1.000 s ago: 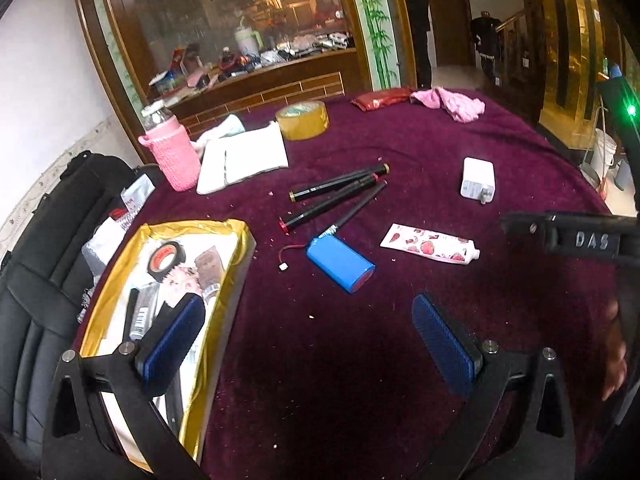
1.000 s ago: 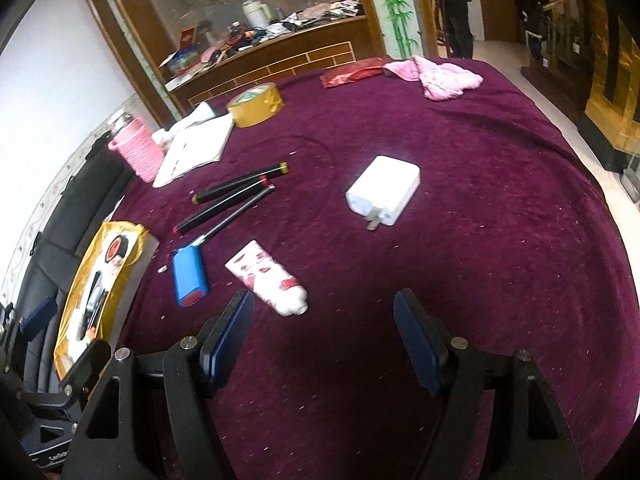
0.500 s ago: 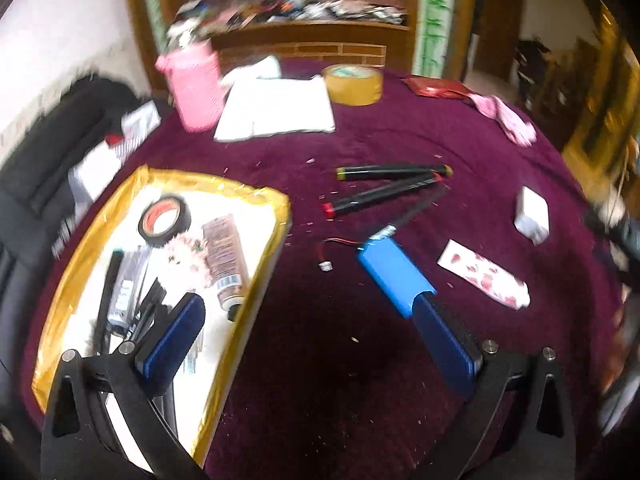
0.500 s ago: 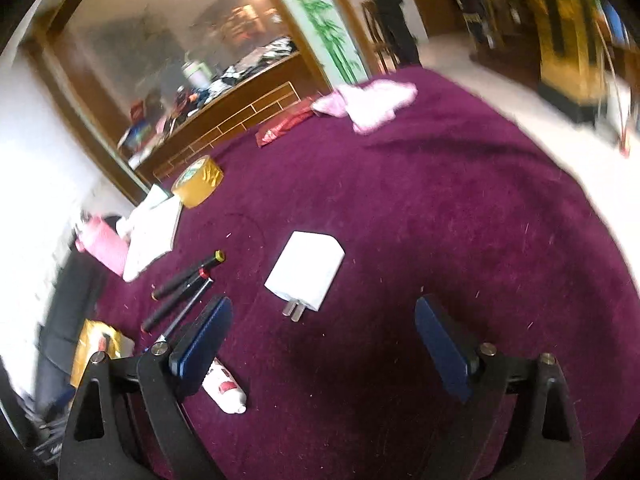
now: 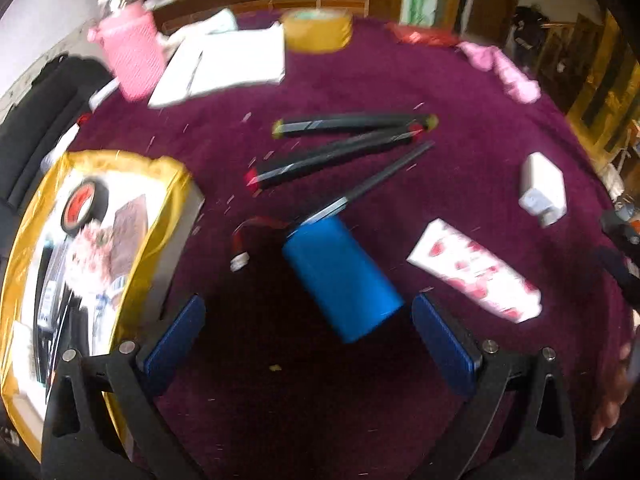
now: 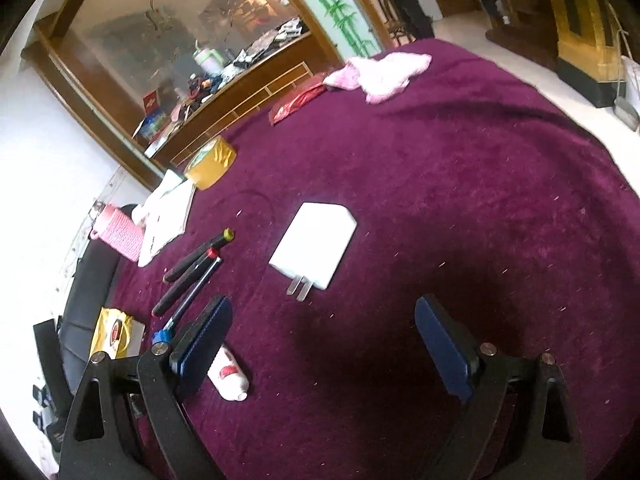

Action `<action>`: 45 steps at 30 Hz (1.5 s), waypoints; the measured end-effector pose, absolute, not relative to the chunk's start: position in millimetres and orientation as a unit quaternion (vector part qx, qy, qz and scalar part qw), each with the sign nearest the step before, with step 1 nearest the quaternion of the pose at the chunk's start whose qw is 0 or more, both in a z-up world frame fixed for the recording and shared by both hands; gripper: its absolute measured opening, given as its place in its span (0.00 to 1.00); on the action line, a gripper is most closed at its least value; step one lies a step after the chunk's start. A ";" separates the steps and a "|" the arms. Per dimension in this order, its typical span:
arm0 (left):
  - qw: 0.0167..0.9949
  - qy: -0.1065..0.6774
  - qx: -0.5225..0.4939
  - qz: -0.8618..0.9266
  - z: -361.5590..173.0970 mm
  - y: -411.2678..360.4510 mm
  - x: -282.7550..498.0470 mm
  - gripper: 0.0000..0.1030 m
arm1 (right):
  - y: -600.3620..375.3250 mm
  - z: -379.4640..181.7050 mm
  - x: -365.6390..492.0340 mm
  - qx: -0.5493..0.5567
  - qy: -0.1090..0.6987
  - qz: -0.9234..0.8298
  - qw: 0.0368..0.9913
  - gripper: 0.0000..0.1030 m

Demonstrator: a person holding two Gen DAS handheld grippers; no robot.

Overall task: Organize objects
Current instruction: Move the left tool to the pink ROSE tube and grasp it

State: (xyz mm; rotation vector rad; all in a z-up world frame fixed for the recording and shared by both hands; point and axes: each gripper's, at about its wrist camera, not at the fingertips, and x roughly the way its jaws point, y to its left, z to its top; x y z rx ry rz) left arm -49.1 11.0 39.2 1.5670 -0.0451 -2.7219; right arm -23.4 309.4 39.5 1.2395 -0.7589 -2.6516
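A blue battery pack [image 5: 342,278] with a red wire lies on the purple tablecloth, just ahead of my left gripper [image 5: 310,334], which is open and empty. Beyond the pack lie three black pens [image 5: 344,148]. To its right are a white strawberry-print tube [image 5: 474,270] and a white charger [image 5: 542,188]. A gold-edged tray [image 5: 160,216] with several small items sits at the left. In the right wrist view my right gripper [image 6: 322,338] stands wide open and empty, just short of the white charger [image 6: 314,246], with the tube [image 6: 230,376] beside its left finger.
A pink bottle [image 5: 132,56], white papers [image 5: 224,64], a tape roll [image 5: 318,30], a red packet [image 6: 298,100] and a pink cloth [image 6: 380,72] lie toward the far side. A black chair [image 5: 28,120] stands left of the table. A wooden counter [image 6: 240,84] lies beyond.
My left gripper has moved forward and down toward the blue battery pack, which now looks larger. My right gripper has opened wider and rolled, swinging from the tube toward the charger.
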 end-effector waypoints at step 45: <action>-0.326 -0.171 0.481 -0.795 28.6 151.6 -28.1 0.24 | 338.6 40.6 -23.4 0.379 -0.282 -0.881 0.023 0.87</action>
